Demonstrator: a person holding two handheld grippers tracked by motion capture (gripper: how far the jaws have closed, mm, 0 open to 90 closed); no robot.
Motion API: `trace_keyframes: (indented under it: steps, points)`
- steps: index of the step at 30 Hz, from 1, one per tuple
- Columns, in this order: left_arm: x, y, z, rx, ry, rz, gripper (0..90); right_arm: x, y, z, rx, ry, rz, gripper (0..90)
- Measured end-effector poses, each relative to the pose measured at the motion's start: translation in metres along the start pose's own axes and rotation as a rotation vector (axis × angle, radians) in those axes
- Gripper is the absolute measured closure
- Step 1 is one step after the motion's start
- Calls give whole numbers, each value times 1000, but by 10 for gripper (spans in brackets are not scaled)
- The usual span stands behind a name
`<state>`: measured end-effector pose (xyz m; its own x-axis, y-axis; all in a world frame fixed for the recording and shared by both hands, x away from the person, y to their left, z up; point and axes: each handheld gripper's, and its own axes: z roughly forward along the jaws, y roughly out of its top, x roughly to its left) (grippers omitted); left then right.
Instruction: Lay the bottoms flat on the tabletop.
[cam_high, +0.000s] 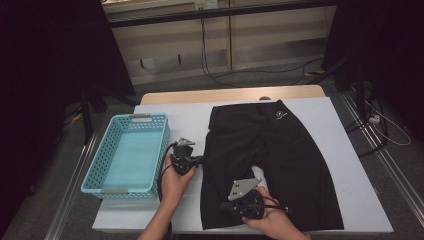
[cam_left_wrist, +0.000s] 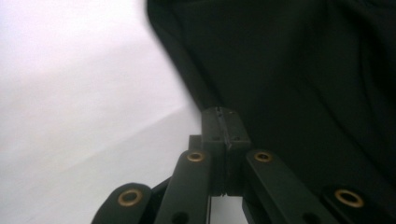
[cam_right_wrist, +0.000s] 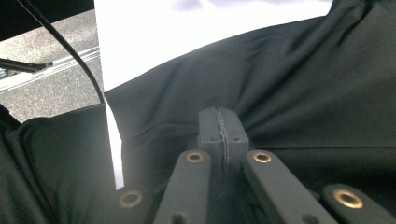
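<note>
A pair of black shorts (cam_high: 280, 145) lies flat on the white-covered table (cam_high: 335, 125), waistband at the far end. My left gripper (cam_high: 201, 160) is at the shorts' left edge, about halfway down. In the left gripper view its jaws (cam_left_wrist: 226, 122) are shut right at the hem of the dark cloth (cam_left_wrist: 289, 70), pinching that edge. My right gripper (cam_high: 225, 205), with its grey plate on top, rests on the near left leg of the shorts. In the right gripper view it is shut (cam_right_wrist: 219, 123) on the fabric (cam_right_wrist: 299, 79), and creases run out from its tips.
A light blue plastic basket (cam_high: 92, 170) with nothing in it stands on the table's left side, close to my left hand. The table's near edge runs just below both hands. Beyond the far edge are floor cables (cam_high: 260, 72) and a low wall.
</note>
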<state>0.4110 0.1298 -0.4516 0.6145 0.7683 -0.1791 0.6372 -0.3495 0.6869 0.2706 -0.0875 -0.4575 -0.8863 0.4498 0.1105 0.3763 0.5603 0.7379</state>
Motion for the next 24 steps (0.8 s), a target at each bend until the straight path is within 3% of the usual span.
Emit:
trace_keyframes:
  steps: [4,6,9,10,11,15,18,20,22,24]
  points:
    - [1,1,-2,-36,8,-9,900,2,2,3,-3,7,1,899]
    - [1,1,-1,-41,-3,-10,889,1,2,1,-13,2,4,850]
    - [1,0,0,-52,10,-3,706,-4,3,-11,-32,-51,10,724]
    - [1,-1,0,-58,10,-3,598,-9,1,-17,-46,-78,24,702]
    - [1,-1,0,-57,1,-3,518,-13,0,-22,-56,-97,39,702]
    - [-3,0,-3,-59,-13,12,364,-32,-10,-39,-58,-209,91,697]
    - [-6,-1,-7,-54,-17,25,337,-43,-18,-46,-38,-298,127,693]
    - [-6,-2,-9,-52,-14,27,327,-50,-23,-45,-24,-309,174,668]
    - [-5,-4,-10,-55,-12,22,326,-54,-26,-42,7,-335,188,685]
    - [-5,-5,-11,-48,-9,24,326,-59,-27,-40,4,-350,207,740]
